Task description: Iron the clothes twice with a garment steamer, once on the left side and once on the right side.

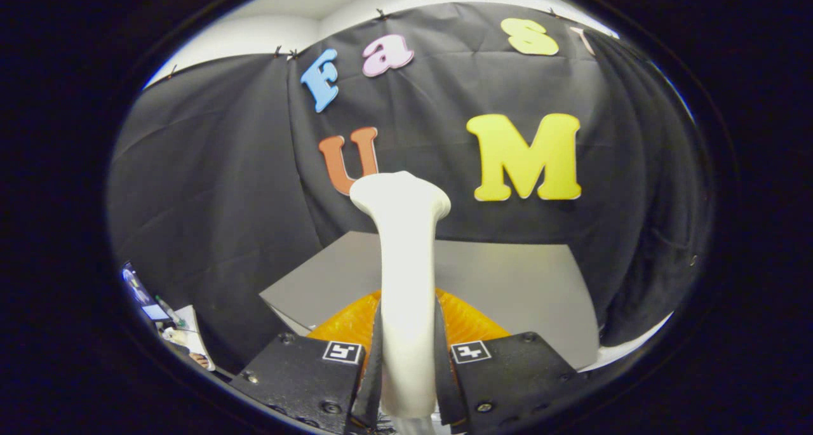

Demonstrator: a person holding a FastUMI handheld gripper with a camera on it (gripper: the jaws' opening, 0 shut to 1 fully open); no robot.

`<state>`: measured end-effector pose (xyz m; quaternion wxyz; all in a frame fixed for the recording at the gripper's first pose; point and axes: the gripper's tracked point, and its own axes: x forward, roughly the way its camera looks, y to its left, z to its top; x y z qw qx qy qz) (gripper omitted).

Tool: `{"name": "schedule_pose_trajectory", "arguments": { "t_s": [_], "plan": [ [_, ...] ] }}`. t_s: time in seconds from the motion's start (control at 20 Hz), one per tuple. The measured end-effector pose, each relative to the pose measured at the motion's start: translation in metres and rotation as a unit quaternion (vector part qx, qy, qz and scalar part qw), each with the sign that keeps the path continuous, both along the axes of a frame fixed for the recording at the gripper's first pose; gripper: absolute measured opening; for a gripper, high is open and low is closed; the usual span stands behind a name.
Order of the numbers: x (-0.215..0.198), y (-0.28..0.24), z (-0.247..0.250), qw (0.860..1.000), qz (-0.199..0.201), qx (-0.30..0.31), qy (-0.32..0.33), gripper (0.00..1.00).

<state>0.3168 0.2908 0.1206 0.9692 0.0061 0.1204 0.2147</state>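
Observation:
A white garment steamer (406, 276) stands up between my two fingers, its handle pinched at both sides and its flared head rising above them. My gripper (408, 359) is shut on that handle. Below and just beyond the fingers lies an orange garment (467, 321), showing on either side of the steamer. It rests on a grey table (521, 282) that stretches ahead toward the black cloth wall.
The black cloth wall (209, 187) closes off the space behind and to both sides of the table. Low to the left of the fingers are a small lit screen (143, 295) and some white papers (190, 333).

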Motion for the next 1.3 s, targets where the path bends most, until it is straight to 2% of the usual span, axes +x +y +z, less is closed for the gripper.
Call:
{"name": "schedule_pose_trajectory", "arguments": {
  "t_s": [0.3,0.5,0.65,0.8,0.95,1.3],
  "plan": [
    [-0.069,-0.123,0.068,0.995,-0.056,0.052,-0.056,0.38],
    [-0.105,-0.224,0.111,0.984,-0.124,0.071,-0.105,0.38],
    [-0.115,-0.294,0.138,0.972,-0.182,0.076,-0.131,0.38],
    [-0.116,-0.345,0.159,0.96,-0.216,0.089,-0.153,0.38],
    [-0.104,-0.373,0.174,0.957,-0.223,0.092,-0.164,0.38],
    [-0.044,-0.371,0.193,0.963,-0.197,0.067,-0.172,0.38]
  ]
}}
